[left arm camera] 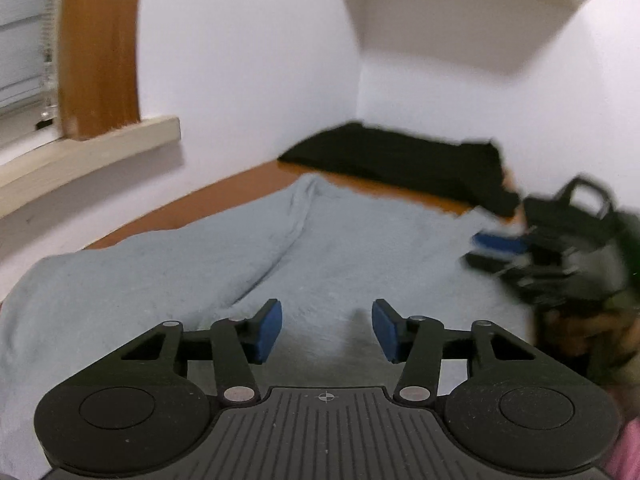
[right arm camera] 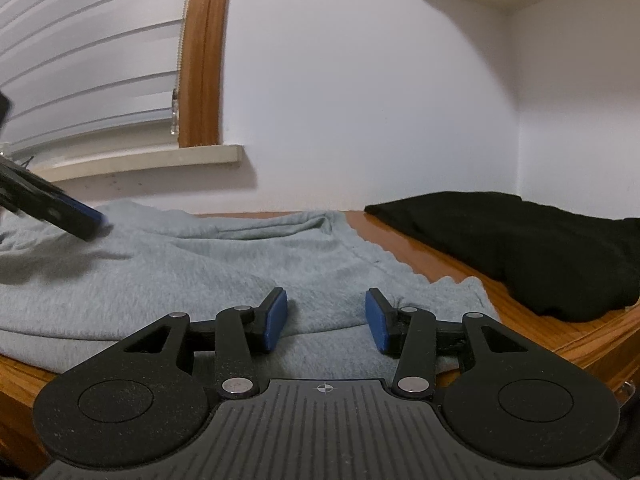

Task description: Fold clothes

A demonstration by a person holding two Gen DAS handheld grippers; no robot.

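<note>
While both jaws stand apart with nothing between them, the left hand-held gripper (left arm camera: 327,330) hovers over the middle of the pale blue garment (left arm camera: 224,264), its blue pads clear of the cloth. From the right wrist view, the right hand-held gripper (right arm camera: 326,320) is likewise open and empty, low at the garment's near right corner, probably placed to take that edge for a fold. The garment lies spread and partly doubled over on a wooden worktop (right arm camera: 532,312), a long crease running through it. A black garment (right arm camera: 520,248) sits folded at the far right corner, apart from the blue one and likely finished. Behind are a white wall, a window sill (right arm camera: 152,160) and blinds. Nothing blocks either gripper.
</note>
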